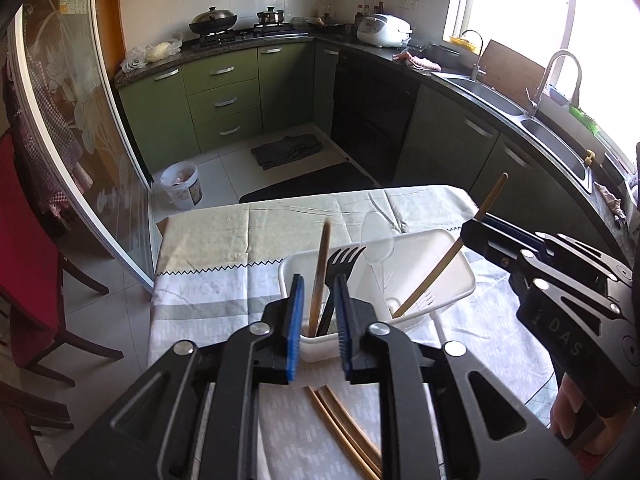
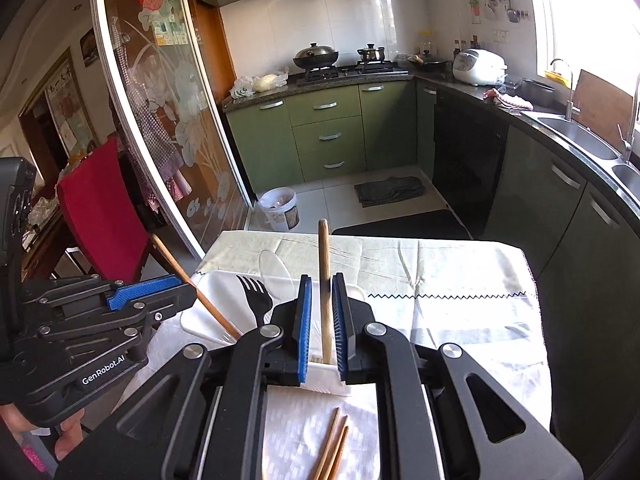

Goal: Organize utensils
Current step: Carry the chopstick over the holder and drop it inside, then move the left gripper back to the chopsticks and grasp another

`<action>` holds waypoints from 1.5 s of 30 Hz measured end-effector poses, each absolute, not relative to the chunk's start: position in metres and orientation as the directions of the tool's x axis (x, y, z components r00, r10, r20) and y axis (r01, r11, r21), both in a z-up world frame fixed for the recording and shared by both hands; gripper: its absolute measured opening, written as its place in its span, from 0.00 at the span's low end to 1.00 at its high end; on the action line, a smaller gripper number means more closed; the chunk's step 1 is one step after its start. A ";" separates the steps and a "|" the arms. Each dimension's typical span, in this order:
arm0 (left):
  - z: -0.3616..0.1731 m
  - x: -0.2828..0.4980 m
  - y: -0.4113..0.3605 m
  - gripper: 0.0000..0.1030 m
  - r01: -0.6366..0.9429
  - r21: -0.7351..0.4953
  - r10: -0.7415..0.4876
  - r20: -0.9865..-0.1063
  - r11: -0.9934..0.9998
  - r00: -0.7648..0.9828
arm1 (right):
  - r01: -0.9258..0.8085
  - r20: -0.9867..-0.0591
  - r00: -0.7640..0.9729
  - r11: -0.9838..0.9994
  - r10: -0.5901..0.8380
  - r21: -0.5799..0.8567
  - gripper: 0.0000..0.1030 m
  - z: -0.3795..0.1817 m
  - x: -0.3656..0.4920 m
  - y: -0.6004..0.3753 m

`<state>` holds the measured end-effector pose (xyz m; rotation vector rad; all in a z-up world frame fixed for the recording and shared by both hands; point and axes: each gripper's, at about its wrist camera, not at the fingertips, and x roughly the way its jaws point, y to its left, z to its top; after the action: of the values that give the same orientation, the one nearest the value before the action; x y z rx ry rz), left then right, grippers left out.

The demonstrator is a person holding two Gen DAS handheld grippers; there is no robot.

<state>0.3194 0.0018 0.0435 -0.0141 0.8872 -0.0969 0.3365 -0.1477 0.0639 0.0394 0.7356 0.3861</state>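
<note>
Two-handed step: on the clothed table (image 1: 224,232), the white holder (image 1: 440,237) takes both chopsticks, tips down. Left gripper (image 1: 318,282) stands slack around the left chopstick (image 1: 322,256). Right gripper (image 2: 322,282) brackets the right chopstick (image 2: 323,248) (grip unclear). Ease both grippers straight back, clear of the black fork (image 1: 346,258).

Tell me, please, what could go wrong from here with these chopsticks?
The chopstick between the left tool's fingers leans right beside the black fork; pulling back could snag either. The right tool's chopstick stands tilted in the white holder and may topple out.
</note>
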 end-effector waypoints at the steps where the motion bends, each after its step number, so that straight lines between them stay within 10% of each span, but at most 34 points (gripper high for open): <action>1: 0.047 0.316 0.003 0.28 0.077 -0.056 -0.093 -0.769 0.995 0.632 | -0.331 -0.638 0.680 0.928 0.362 0.173 0.12 0.068 0.331 -0.150; 8: 0.057 0.284 0.007 0.45 0.066 -0.080 -0.104 -0.777 0.995 0.621 | -0.366 -0.551 0.716 0.903 0.429 0.227 0.20 0.092 0.272 -0.183; 24: -0.111 0.254 -0.001 0.32 -0.094 -0.123 -0.103 -0.976 0.988 0.192 | -0.222 -0.594 0.669 0.883 0.446 0.413 0.27 -0.018 0.151 -0.297; 45: -0.133 0.256 -0.008 0.30 -0.121 -0.097 -0.085 -0.991 0.988 0.102 | -0.240 -0.609 0.620 0.859 0.494 0.452 0.34 -0.032 0.154 -0.285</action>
<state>0.2559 -0.0082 -0.1325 -0.1688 1.4704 0.0273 0.1539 -0.2850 -0.0325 0.3449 0.7977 0.4320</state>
